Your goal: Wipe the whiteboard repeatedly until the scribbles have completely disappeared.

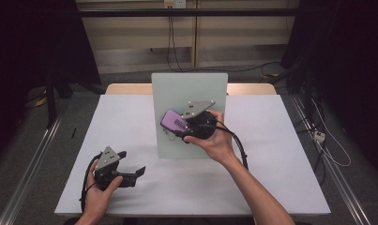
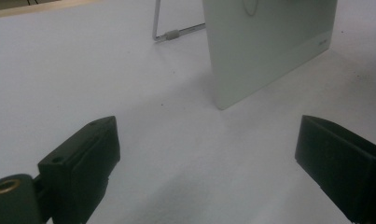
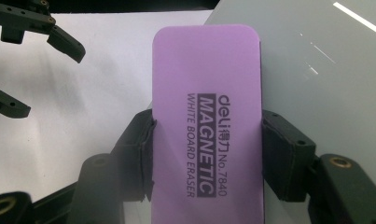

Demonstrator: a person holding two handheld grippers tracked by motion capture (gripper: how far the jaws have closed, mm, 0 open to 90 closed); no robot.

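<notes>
A small whiteboard (image 1: 191, 89) stands upright on the white table (image 1: 130, 117), propped by a wire stand (image 2: 169, 33). My right gripper (image 1: 181, 127) is shut on a purple magnetic whiteboard eraser (image 1: 173, 121), pressed against the board's face near its middle. In the right gripper view both pads clamp the eraser (image 3: 206, 116) by its long sides, with the board (image 3: 316, 60) behind it. My left gripper (image 1: 132, 173) rests low on the table at the front left, jaws wide open and nothing between them. Its view shows the board's lower corner (image 2: 265, 56) ahead.
The table's front edge runs just below the left hand. Cables trail from both grippers across the table. Dark curtains and stands flank the table on either side. The left gripper (image 3: 31, 56) appears open at the upper left of the right gripper view.
</notes>
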